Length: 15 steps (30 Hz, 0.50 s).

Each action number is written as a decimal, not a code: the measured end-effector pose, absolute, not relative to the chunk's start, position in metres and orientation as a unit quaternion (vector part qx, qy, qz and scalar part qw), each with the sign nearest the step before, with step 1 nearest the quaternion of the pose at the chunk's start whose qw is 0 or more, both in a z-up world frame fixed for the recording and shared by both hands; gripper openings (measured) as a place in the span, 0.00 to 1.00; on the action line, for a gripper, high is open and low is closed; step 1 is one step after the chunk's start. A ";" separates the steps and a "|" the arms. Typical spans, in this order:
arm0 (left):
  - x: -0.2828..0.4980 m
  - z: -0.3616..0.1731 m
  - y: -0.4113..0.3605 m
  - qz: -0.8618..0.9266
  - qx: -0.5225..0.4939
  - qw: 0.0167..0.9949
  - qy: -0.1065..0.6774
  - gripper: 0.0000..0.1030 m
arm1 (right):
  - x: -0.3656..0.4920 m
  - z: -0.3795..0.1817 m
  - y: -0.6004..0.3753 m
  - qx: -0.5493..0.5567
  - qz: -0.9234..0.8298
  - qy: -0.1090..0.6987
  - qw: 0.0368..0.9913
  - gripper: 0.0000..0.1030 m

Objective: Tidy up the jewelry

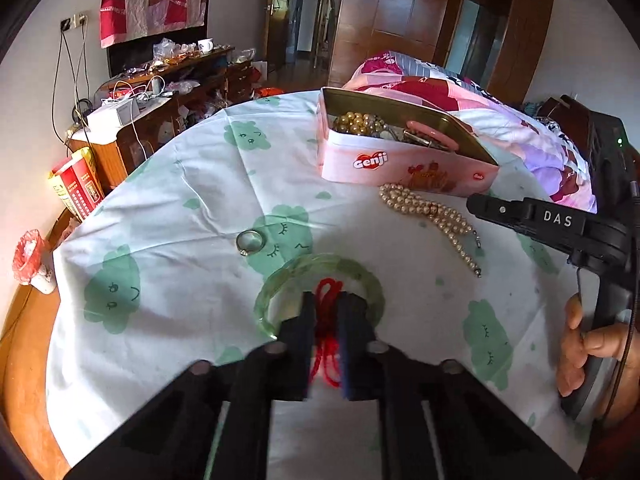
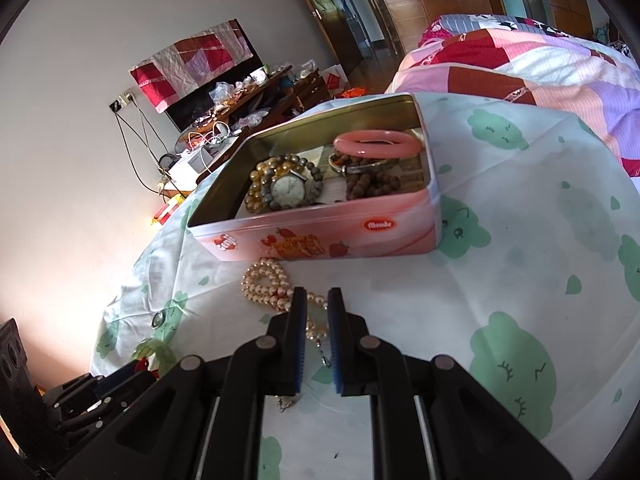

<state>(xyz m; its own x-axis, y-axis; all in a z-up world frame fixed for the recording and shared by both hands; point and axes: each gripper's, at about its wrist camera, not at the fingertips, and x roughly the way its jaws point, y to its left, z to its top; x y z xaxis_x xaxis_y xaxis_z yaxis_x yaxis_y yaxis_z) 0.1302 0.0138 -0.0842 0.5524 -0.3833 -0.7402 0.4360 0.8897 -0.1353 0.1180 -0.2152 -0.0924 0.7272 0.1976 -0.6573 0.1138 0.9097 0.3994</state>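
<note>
My left gripper (image 1: 326, 300) is shut on a red cord (image 1: 328, 320) that runs between its pads. Its tips sit inside a green bangle (image 1: 352, 268) lying flat on the cloth. A silver ring (image 1: 250, 241) lies just to the left of the bangle. A pearl necklace (image 2: 268, 284) lies in front of the pink tin (image 2: 320, 236), which holds a watch (image 2: 288, 192), bead bracelets and a pink bangle (image 2: 376, 142). My right gripper (image 2: 317, 294) hovers over the necklace's tail, shut, with nothing gripped.
The round table wears a white cloth with green prints (image 1: 180, 200). A quilted bed (image 1: 500, 120) stands behind the tin. A cluttered wooden cabinet (image 1: 160, 92) and red packets (image 1: 76, 188) are at the left. A hand (image 1: 580, 344) holds the right gripper's handle.
</note>
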 end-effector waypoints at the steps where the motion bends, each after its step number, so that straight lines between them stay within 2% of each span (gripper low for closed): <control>1: 0.129 -0.083 0.013 -0.233 0.034 0.882 0.408 0.04 | 0.118 -0.092 -0.215 0.211 0.023 0.369 0.905 0.14; 12: 0.122 -0.023 0.048 -0.248 -0.081 0.919 0.297 0.04 | 0.114 -0.091 -0.217 0.216 0.020 0.358 0.908 0.14; 15: 0.122 -0.013 0.045 -0.247 -0.072 0.924 0.284 0.04 | 0.114 -0.091 -0.216 0.215 0.025 0.358 0.908 0.14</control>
